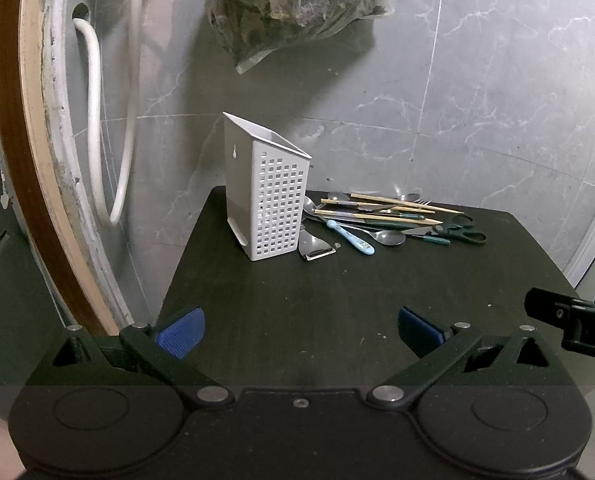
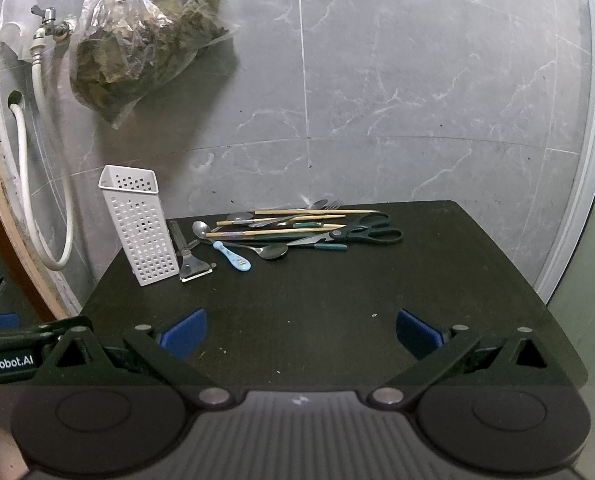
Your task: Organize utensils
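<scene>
A white perforated utensil holder (image 1: 269, 196) (image 2: 137, 226) stands upright at the far left of the dark table (image 1: 337, 320) (image 2: 417, 280). To its right lies a pile of utensils: wooden chopsticks (image 1: 393, 210) (image 2: 293, 222), metal spoons (image 1: 389, 237) (image 2: 273, 251), a blue-handled spoon (image 1: 351, 237) (image 2: 233, 258), a peeler (image 1: 315, 246) (image 2: 191, 266), dark scissors (image 1: 461, 232) (image 2: 369, 230) and a fork (image 2: 331, 204). My left gripper (image 1: 301, 332) is open and holds nothing, near the table's front edge. My right gripper (image 2: 301, 332) is also open with nothing between its fingers, well short of the pile.
A grey marble-tiled wall stands behind the table. A clear bag of dark leaves (image 1: 293, 4) (image 2: 141, 48) hangs above the holder. White hoses (image 1: 93, 120) (image 2: 37, 184) and a tap (image 2: 49, 24) are at the left, beside a wooden door frame (image 1: 21, 160).
</scene>
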The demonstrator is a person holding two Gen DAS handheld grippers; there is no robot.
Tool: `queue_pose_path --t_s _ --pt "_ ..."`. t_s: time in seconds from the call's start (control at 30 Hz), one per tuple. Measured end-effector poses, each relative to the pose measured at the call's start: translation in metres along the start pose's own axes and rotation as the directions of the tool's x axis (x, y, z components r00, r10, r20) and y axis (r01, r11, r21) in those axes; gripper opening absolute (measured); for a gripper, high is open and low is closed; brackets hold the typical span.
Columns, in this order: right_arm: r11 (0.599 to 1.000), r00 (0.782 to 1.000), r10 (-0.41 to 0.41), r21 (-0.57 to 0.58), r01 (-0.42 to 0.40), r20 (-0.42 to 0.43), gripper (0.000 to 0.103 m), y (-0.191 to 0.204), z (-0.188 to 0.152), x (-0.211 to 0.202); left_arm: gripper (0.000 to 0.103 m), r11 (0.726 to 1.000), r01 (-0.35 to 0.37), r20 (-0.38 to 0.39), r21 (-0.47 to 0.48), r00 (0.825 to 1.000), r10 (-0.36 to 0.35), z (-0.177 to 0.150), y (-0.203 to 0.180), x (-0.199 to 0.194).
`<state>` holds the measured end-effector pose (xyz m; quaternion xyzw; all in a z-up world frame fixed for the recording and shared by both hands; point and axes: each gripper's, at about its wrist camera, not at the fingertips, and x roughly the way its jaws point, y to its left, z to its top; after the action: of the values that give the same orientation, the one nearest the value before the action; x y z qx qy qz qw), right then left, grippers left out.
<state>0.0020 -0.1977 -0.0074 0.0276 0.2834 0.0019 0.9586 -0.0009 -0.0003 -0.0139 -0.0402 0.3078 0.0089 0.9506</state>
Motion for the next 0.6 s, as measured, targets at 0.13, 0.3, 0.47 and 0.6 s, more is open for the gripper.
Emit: queue_pose_path --t_s 0.13,0.3,0.47,0.6 --pt "1.000 1.000 0.001 0.000 -0.001 -0.001 0.103 0.0001 0.0004 -0.0005 0.102 1.000 -0.002 -0.003 0.000 1.000 0.002 0.0010 -0.0003 0.0001" --pt "1.000 1.000 0.002 -0.001 -0.002 -0.002 0.103 0.0017 0.0016 0.0000 0.102 1.000 -0.004 -0.007 -0.001 1.000 0.004 0.0016 -0.0009 0.0004" --pt "1.000 1.000 0.005 0.003 -0.005 -0.007 0.103 0.0002 0.0000 0.0021 0.102 1.000 -0.005 -0.015 -0.003 1.000 0.005 0.0033 -0.0021 0.0017" --pt "1.000 1.000 0.006 0.007 -0.006 -0.013 0.103 -0.0001 0.0007 0.0046 0.102 1.000 -0.008 -0.017 -0.003 1.000 0.008 0.0044 -0.0029 0.0030"
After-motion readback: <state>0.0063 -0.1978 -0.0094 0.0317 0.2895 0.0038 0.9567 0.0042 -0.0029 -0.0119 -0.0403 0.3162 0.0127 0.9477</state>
